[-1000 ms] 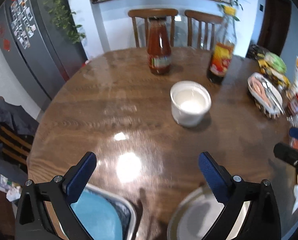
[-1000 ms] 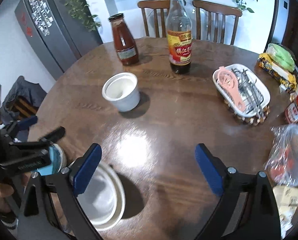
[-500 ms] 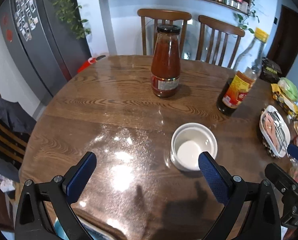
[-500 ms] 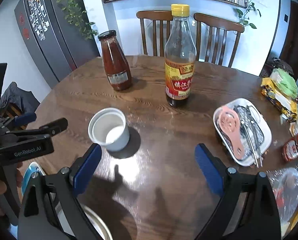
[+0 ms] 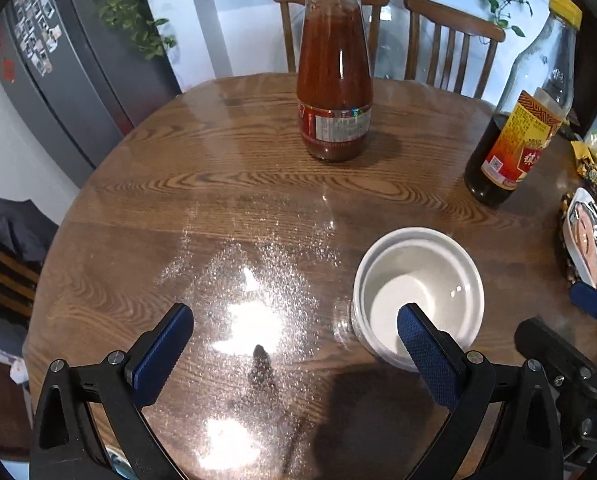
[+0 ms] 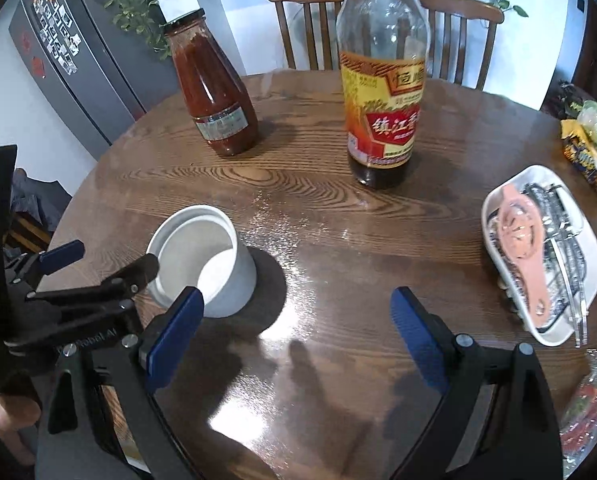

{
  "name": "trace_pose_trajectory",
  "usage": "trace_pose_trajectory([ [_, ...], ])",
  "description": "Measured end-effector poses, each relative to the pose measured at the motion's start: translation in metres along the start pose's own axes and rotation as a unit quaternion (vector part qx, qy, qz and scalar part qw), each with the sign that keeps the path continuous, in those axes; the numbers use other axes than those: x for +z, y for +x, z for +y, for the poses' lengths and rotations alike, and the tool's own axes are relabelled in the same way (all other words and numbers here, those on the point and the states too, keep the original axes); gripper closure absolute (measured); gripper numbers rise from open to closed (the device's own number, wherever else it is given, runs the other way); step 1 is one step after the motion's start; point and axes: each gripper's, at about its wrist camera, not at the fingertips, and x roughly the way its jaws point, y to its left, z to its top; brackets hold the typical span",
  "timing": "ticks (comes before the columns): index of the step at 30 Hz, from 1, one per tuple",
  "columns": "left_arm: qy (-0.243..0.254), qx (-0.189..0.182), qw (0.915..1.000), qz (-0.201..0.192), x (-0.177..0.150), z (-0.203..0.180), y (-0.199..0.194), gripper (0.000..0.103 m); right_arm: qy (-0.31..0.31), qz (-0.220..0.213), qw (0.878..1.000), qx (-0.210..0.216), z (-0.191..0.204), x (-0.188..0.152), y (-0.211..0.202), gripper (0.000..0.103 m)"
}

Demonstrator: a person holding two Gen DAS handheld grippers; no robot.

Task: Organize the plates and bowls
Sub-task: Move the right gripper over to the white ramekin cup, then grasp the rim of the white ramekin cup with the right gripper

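Observation:
A small deep white bowl point(image 5: 418, 292) stands empty and upright on the round wooden table point(image 5: 238, 184). My left gripper point(image 5: 294, 340) is open, and its right finger overlaps the bowl's near rim while its left finger hangs over bare wood. In the right wrist view the same bowl point(image 6: 202, 256) sits at the left, just beyond the left pad of my open right gripper point(image 6: 296, 328). The left gripper point(image 6: 102, 262) reaches in from the left edge there, one finger against the bowl's rim. Neither gripper holds anything. No plates are in view.
A red sauce jar point(image 5: 334, 92) and a dark vinegar bottle point(image 5: 514, 132) stand behind the bowl. A white dish of utensils point(image 6: 538, 252) lies at the right, with snack packets point(image 6: 590, 140) beyond. Two chairs point(image 6: 454, 20) and a fridge point(image 6: 78, 60) ring the table.
Both grippers have moved forward across the table toward the white bowl. The stacked plates and the blue-lined tray near the front edge have slipped out of view.

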Motion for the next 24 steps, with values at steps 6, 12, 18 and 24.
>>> trace_pose_trajectory([
  [6, 0.017, 0.015, 0.9998, 0.001, 0.002, -0.004, 0.012, 0.002, 0.002, 0.003, 1.0, 0.005, 0.004, 0.004, 0.015, 0.009],
  [12, 0.018, 0.014, 0.9997, 0.012, -0.001, 0.0, 0.026, 0.002, 0.019, 0.022, 0.999, 0.031, 0.003, 0.006, 0.035, 0.029],
  [18, 0.01, -0.024, 0.9995, 0.019, 0.001, 0.006, 0.032, 0.016, 0.027, 0.037, 0.997, 0.06, 0.003, 0.011, 0.047, 0.048],
  [24, 0.031, -0.049, 0.9982, 0.016, 0.004, -0.008, 0.027, 0.05, 0.016, 0.047, 0.996, 0.07, 0.016, 0.016, 0.05, 0.075],
])
